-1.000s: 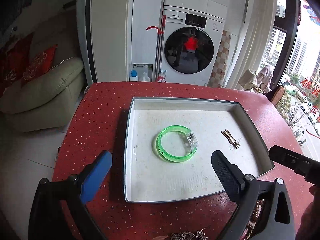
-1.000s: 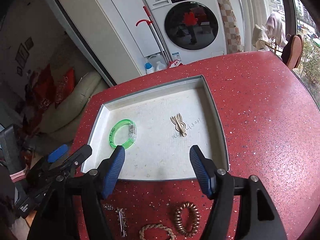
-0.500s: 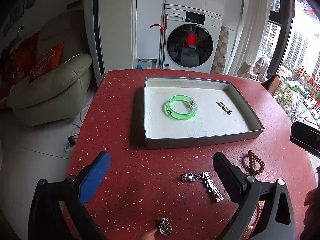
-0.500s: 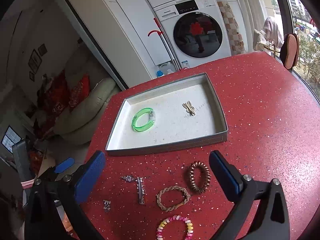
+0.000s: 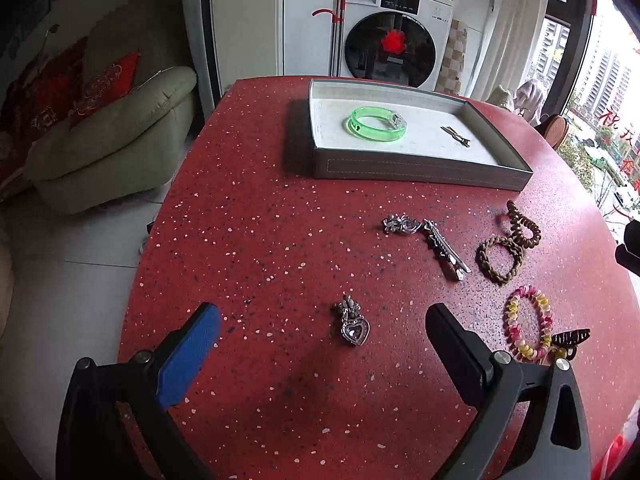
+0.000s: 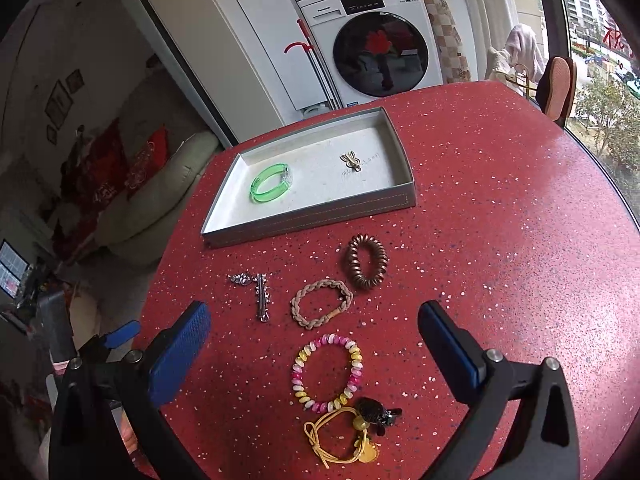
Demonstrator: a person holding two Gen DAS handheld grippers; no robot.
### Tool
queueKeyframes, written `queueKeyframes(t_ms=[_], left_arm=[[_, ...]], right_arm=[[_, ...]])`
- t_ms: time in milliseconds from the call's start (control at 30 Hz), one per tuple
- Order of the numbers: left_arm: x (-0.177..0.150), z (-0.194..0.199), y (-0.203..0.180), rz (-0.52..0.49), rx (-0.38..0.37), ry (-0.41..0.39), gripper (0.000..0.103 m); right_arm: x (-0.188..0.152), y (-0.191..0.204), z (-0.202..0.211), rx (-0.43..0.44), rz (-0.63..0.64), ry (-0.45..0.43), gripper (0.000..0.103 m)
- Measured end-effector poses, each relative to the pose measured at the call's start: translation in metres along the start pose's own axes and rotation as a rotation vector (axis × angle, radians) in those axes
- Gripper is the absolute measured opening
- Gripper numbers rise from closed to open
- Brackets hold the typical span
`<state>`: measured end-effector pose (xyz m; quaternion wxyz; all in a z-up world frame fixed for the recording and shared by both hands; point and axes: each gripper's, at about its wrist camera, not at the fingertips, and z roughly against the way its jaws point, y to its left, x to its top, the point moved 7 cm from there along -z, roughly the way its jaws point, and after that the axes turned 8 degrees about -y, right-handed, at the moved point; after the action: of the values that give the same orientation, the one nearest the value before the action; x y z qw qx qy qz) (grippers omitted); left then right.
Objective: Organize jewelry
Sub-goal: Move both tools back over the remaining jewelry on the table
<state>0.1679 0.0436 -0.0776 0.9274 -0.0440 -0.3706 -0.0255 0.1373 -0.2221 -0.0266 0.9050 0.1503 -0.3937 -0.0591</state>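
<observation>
1. Round red speckled table (image 6: 500, 240), home setting: white front-loading washing machine (image 6: 380, 44) behind it, beige sofa (image 5: 120, 136) to one side.
2. Shallow grey tray with a pale lining (image 6: 316, 210) sits at the table's far side. Two pieces are inside: a translucent green plastic bangle (image 6: 272, 183) and, apart from it, a small gold rabbit-shaped clip (image 6: 351, 161).
3. Everything else lies loose on the table in front of the tray:
   - silver heart-shaped pendant (image 5: 353, 327), on its own
   - silver crown charm (image 5: 402, 225) touching a silver spiked hair clip (image 5: 445, 249)
   - tan braided cord bracelet (image 6: 321, 303) just beside a copper spiral hair tie (image 6: 366, 261)
   - pink-and-yellow spiral bracelet (image 6: 328, 372)
   - yellow elastic cord with a charm (image 6: 340, 438), tangled with a dark claw clip (image 6: 376, 412)
4. Progress, as I judge it: early. Two in, eight or so left.
5. Left gripper (image 5: 320, 330): jaws spread, nothing in them, heart pendant framed between the fingers on the table.
6. Right gripper (image 6: 314, 332): jaws spread wide after just opening, empty, hanging over the pink-and-yellow bracelet.
7. Likely next picks: pendant for the left, spiral bracelet for the right.
</observation>
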Motion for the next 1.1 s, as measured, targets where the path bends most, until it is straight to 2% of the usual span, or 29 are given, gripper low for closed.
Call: queueKeyframes(t_ms=[333,600,767,933,1067,1100], left_arm=[[-0.028,-0.002,0.004,0.025,0.035,0.035,0.103],[-0.028,-0.007,-0.007,-0.013,0.044,0.031,0.103],[-0.025,-0.013,-0.011,-0.007,0.037,0.031,0.103],[-0.023,-0.020,-0.017,-0.015,0.023,0.042,0.103],[-0.024,-0.026,-0.021,-0.013,0.016,0.057,0.103],[-0.024,-0.027,-0.023,-0.016,0.015,0.058,0.099]], right_arm=[[-0.061,-0.037,0.012,-0.163,0.059,0.073,0.103],[-0.074,-0.047,0.015,-0.180,0.027,0.088,0.103],[-0.072,-0.040,0.011,-0.164,0.036,0.090,0.094],[-0.071,-0.034,-0.001,-0.132,0.028,0.104,0.079],[-0.071,-0.032,-0.008,-0.128,0.022,0.114,0.072],[-0.071,-0.032,-0.010,-0.124,0.017,0.115,0.069]])
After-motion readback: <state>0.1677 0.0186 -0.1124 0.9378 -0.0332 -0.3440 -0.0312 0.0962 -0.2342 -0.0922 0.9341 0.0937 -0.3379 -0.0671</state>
